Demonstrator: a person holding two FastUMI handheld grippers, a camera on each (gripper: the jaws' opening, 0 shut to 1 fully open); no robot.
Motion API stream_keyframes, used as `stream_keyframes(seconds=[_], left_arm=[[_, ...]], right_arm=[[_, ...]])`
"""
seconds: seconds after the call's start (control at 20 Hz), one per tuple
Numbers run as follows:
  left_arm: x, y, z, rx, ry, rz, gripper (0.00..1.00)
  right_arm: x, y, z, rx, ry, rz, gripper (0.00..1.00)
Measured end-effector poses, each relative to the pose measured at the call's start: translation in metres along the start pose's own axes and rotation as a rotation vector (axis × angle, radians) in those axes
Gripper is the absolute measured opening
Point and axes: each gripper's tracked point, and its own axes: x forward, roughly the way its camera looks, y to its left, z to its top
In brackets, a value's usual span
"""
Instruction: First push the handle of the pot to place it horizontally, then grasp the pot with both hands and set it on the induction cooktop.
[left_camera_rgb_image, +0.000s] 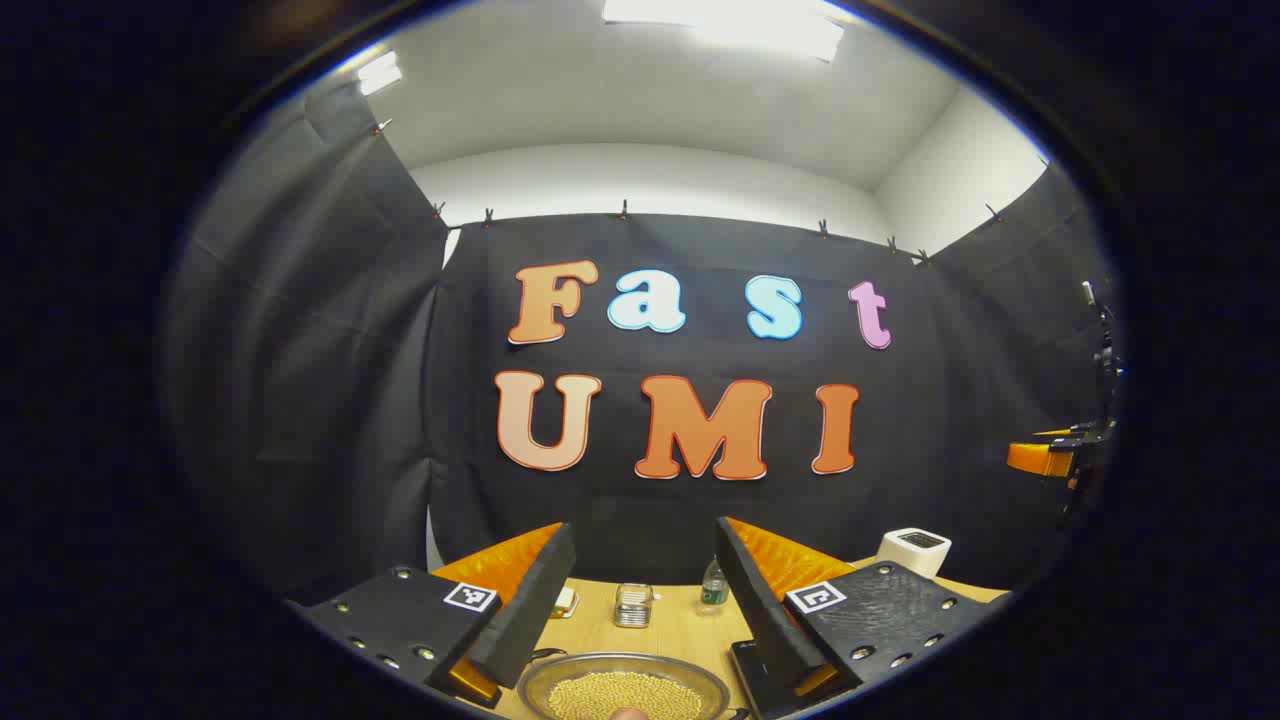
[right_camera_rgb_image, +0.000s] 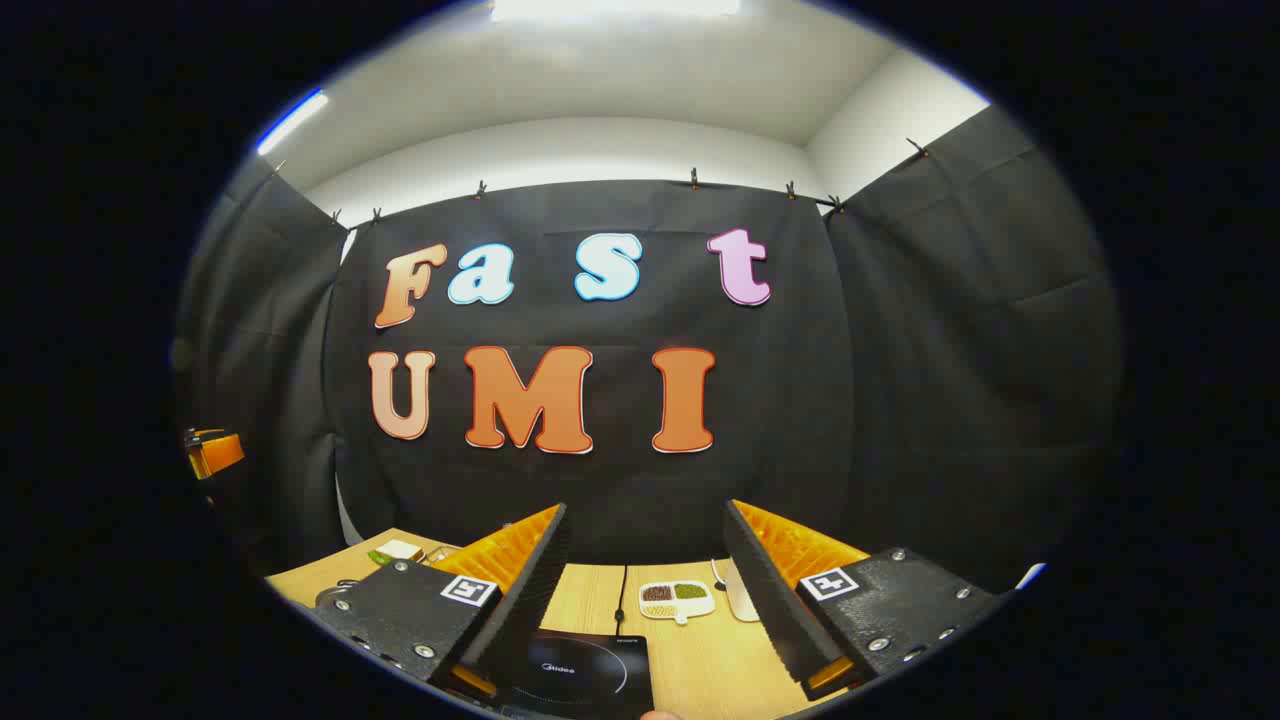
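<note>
In the left gripper view we see our left gripper (left_camera_rgb_image: 640, 610) w/ jaws spread wide, nothing between them. Just below, at the near edge, sits the round grey metal pot (left_camera_rgb_image: 622, 688) filled w/ small yellowish beans, on the light wooden table (left_camera_rgb_image: 680, 625); its handle we can't make out. Farther back stand a small clear glass jar (left_camera_rgb_image: 633, 604) and a clear plastic bottle (left_camera_rgb_image: 712, 586); a white box-shaped appliance (left_camera_rgb_image: 914, 550) is far right.

In the right gripper view our right gripper (right_camera_rgb_image: 645, 600) is also wide open, empty. The flat black induction cooktop (right_camera_rgb_image: 585, 672) lies near, between the fingers toward the left one. Beyond it a white divided dish (right_camera_rgb_image: 677, 599) w/ brown and green fillings.
</note>
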Motion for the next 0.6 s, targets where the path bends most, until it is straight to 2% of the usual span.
stream_keyframes(seconds=[0.2, 0.3, 0.6], left_arm=[[0.002, -0.023, -0.007, -0.047, 0.041, -0.052, 0.92], [0.004, -0.026, -0.007, -0.041, 0.042, -0.06, 0.9], [-0.004, -0.021, 0.001, 0.019, 0.02, -0.036, 0.91]], right_arm=[[-0.009, -0.025, 0.001, -0.015, -0.004, -0.049, 0.95], [-0.016, -0.026, 0.003, -0.013, -0.013, -0.047, 0.95], [-0.029, -0.021, 0.007, -0.022, -0.014, -0.029, 0.95]])
